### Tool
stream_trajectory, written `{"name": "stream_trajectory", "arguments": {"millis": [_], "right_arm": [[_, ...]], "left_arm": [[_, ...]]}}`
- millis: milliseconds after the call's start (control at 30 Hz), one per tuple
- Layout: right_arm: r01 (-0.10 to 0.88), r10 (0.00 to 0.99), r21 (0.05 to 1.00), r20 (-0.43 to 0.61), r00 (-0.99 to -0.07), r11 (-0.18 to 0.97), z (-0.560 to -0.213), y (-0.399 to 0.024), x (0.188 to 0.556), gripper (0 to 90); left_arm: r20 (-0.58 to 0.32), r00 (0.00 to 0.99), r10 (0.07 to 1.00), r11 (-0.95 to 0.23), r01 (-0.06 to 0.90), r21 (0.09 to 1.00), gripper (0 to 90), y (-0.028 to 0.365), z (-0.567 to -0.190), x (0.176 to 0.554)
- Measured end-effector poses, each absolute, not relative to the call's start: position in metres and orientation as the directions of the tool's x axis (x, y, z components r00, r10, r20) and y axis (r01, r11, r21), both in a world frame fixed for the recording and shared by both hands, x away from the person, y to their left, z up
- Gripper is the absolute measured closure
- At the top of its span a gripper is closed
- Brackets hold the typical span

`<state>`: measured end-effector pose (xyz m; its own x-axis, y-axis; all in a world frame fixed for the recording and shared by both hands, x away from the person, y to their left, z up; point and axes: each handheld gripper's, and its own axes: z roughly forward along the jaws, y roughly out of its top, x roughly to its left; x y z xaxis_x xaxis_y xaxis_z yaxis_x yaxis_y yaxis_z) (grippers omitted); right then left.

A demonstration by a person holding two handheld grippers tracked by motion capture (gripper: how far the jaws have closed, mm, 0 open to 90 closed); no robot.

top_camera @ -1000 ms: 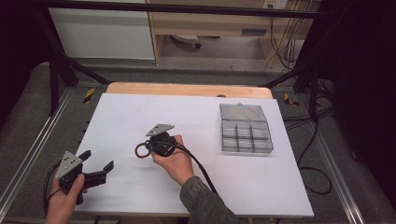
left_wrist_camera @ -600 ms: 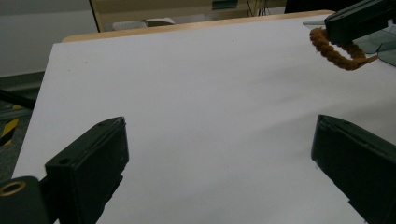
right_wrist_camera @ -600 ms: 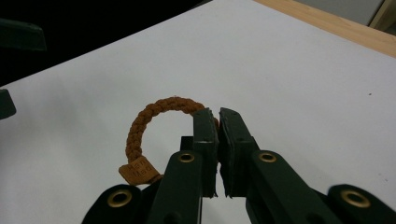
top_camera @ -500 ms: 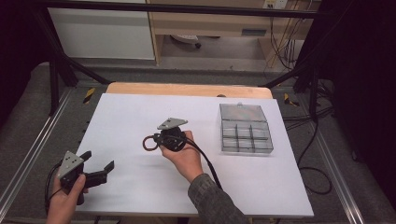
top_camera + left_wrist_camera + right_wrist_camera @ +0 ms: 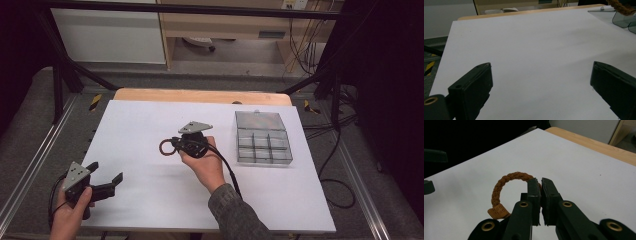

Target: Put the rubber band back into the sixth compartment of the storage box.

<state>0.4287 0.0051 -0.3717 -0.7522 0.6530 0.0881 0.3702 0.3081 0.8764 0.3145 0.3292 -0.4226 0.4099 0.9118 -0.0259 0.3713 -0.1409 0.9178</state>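
Right gripper [image 5: 540, 185] clamped on braided brown bracelet [image 5: 504, 182], frame centre, above white table [image 5: 150, 200]. Left gripper [image 5: 541, 82] jaws apart, lower left. Risk: thin edge grip, bracelet slips before reaching compartment box [image 5: 262, 142].

White table [image 5: 150, 125] open; compartment box [image 5: 262, 142] blocks right

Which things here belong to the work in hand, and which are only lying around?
In the work:
- braided brown bracelet, clamped in the right gripper
- clear compartment box, lid open, perhaps its destination

Lying about:
- left gripper, open, holding nothing
- white table
- cables beside the table
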Motion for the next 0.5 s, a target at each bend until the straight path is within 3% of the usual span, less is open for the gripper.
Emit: {"name": "stream_trajectory", "arguments": {"millis": [500], "right_arm": [[0.377, 0.704, 0.905, 0.135, -0.697, 0.199, -0.354, -0.035, 0.436, 86.3]], "left_arm": [[-0.025, 0.412, 0.911, -0.145, 0.375, 0.916, 4.4, 0.329, -0.423, 0.314]]}}
